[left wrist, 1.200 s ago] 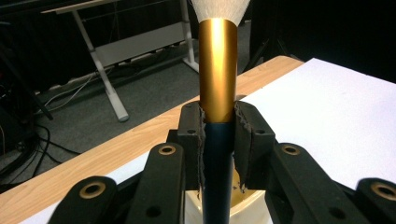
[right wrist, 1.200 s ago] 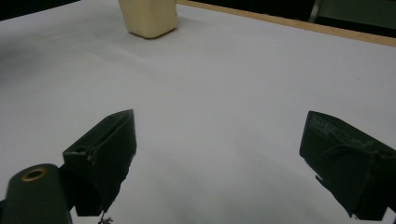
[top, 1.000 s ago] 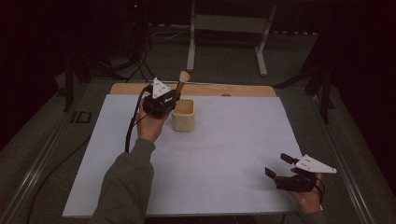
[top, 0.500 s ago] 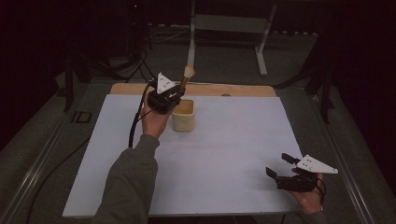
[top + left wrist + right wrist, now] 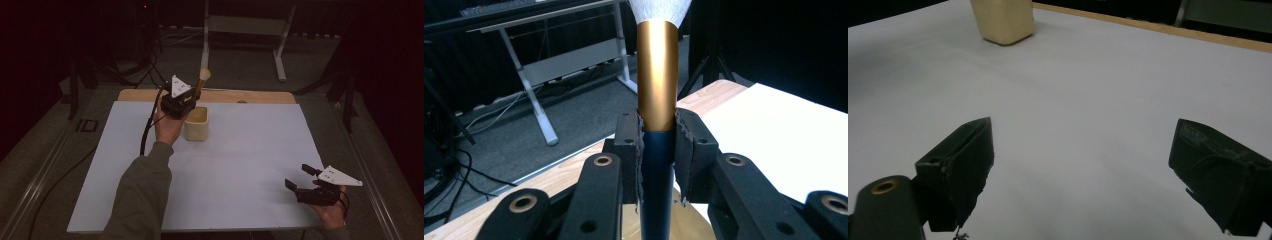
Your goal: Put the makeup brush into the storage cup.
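A makeup brush [image 5: 202, 80] with a dark blue handle, gold ferrule [image 5: 657, 75] and white bristles stands nearly upright over a cream cup [image 5: 196, 123] at the back of the white sheet. My left gripper [image 5: 187, 102] is shut on the brush [image 5: 657, 150] where the handle meets the ferrule, just above the cup's rim. The brush's lower end is hidden behind the jaws. My right gripper [image 5: 298, 177] rests low near the front right corner, open with nothing between its jaws. The cup [image 5: 1003, 20] also stands far ahead of my right gripper [image 5: 1083, 170].
A white sheet [image 5: 240, 165] covers a wooden table whose edge [image 5: 255, 96] shows at the back. A white metal frame [image 5: 242, 30] stands on the floor behind. Cables [image 5: 145, 65] lie at the back left. A small dark object [image 5: 86, 125] lies left of the sheet.
My left gripper has turned the brush more upright and lifted it slightly over the cup. The right gripper has stayed still.
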Tool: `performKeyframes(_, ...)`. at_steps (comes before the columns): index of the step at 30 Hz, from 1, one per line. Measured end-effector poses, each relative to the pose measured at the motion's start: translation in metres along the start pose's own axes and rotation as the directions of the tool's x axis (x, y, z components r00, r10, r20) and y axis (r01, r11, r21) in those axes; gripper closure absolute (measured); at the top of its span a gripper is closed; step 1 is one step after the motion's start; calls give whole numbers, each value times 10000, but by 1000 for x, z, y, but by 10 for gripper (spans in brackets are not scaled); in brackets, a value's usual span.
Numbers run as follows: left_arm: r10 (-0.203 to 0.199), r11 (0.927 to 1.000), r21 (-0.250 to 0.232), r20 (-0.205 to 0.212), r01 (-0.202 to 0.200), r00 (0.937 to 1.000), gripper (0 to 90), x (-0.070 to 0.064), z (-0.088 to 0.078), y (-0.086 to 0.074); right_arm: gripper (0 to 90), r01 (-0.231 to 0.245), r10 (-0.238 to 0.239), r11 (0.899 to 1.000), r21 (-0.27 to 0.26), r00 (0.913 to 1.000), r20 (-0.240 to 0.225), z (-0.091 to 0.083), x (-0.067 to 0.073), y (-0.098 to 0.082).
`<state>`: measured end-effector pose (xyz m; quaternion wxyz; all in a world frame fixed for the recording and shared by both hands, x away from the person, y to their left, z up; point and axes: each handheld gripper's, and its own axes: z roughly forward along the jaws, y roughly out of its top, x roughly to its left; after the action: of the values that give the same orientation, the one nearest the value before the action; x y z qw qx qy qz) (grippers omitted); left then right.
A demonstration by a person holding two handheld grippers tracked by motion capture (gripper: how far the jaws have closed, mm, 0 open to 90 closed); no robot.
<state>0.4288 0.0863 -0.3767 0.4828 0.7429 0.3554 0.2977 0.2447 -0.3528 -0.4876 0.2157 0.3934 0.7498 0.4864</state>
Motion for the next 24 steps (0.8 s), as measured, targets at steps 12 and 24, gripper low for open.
performKeyframes(12, 24, 10000, -79, -84, -25, 10000, 748, -1, 8, 5, 108, -27, 27, 10000, -49, 10000, -28, -1, 0, 0)
performKeyframes(24, 61, 9999, -89, -29, -61, 10000, 748, -5, 20, 7, 108, -67, 67, 9999, -106, 10000, -15, -2, -1, 0)
